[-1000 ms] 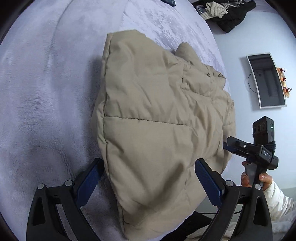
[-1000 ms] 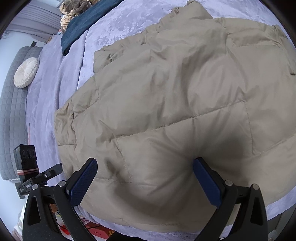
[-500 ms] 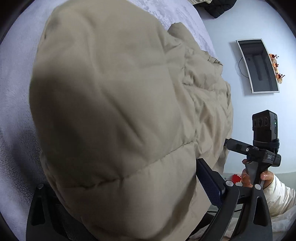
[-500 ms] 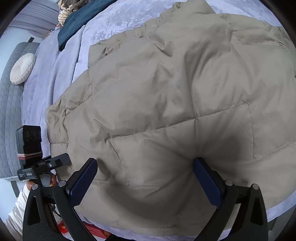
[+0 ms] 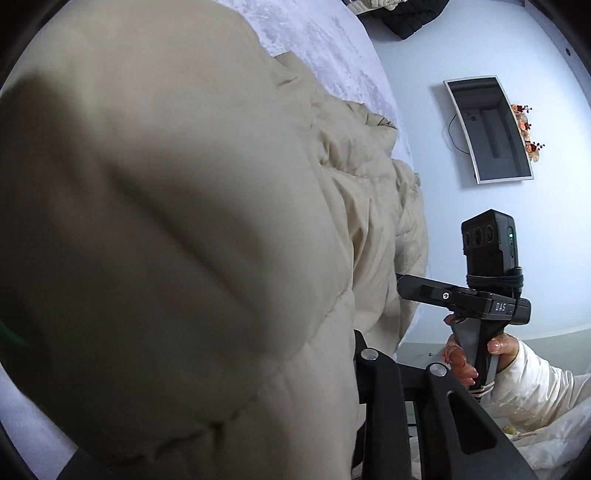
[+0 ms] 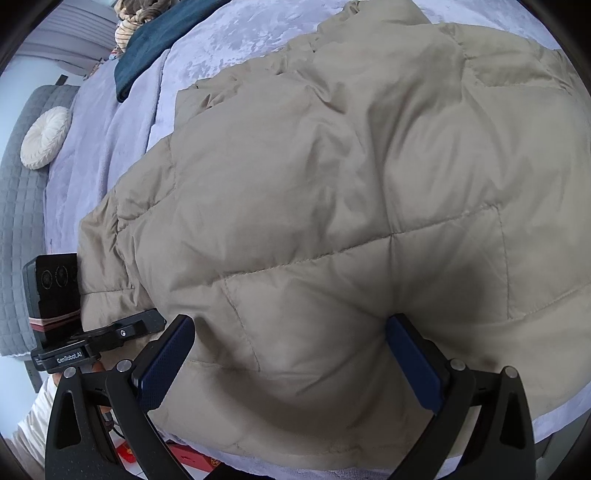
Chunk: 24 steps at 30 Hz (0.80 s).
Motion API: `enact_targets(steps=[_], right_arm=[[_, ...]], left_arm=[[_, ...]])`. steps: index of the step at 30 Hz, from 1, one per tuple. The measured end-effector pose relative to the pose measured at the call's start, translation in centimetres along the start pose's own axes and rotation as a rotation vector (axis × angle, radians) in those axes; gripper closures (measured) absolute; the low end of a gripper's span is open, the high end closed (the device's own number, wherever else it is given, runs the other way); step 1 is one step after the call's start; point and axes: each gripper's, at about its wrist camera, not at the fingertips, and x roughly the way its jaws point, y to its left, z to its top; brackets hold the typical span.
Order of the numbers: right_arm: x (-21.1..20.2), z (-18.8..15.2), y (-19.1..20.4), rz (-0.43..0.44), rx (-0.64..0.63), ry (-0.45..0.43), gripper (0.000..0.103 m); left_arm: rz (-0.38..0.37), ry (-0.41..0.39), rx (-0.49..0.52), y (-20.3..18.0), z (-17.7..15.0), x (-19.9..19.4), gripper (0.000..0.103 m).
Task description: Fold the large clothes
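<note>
Bed (image 6: 229,33), jacket (image 6: 332,184) between right hand-held gripper (image 6: 291,365) fingers

"DAS" on right claw (image 5: 402,291) body; "GenRobot.AI" on left claw (image 6: 155,321) body.

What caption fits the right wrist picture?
Open right claw over a puffy beige coat on the bed.

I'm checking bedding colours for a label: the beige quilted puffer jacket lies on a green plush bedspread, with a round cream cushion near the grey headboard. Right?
Not quite: the plush bedspread under the beige quilted puffer jacket is pale lavender, as the right wrist view shows. The round cream cushion is near the grey headboard.
</note>
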Motion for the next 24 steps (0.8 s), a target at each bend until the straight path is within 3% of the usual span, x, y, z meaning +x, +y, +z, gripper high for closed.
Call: enact_targets(steps=[3,8,9,10,12,17,24], right_arm=[[-1.5,0.0,-0.3,0.057,-0.002,0.001,0.000],[-4.9,0.4,-2.5,0.044,-0.002,-0.114,0.001],[-5.4,0.6,-3.2,0.038,0.009,-0.138,0.013],[-5.7,0.9,-3.9,0.046,0.016,-0.159,0.049],[-5.6,1.6,-5.2,0.065,0.022,-0.167,0.094],[-3.1,3.7,-8.3,0.137,0.022,-0.139,0.095],[0.3,6.2,-9.8,0.276,0.022,-0.064,0.103]], left_arm=[[-0.019,-0.019,0.011,-2.0,-0.5,-1.3,0.072],[-0.023,-0.044,-0.003,-6.0,-0.6,-2.2,0.072],[-0.020,-0.049,-0.011,-7.0,-0.6,-2.3,0.072],[-0.016,-0.055,-0.016,-7.9,-0.5,-2.3,0.072],[0.003,-0.065,-0.020,-9.9,-0.5,-2.2,0.072],[0.097,-0.091,-0.061,-16.0,0.2,-0.2,0.072],[0.209,-0.074,-0.081,-23.7,3.5,6.4,0.071]])
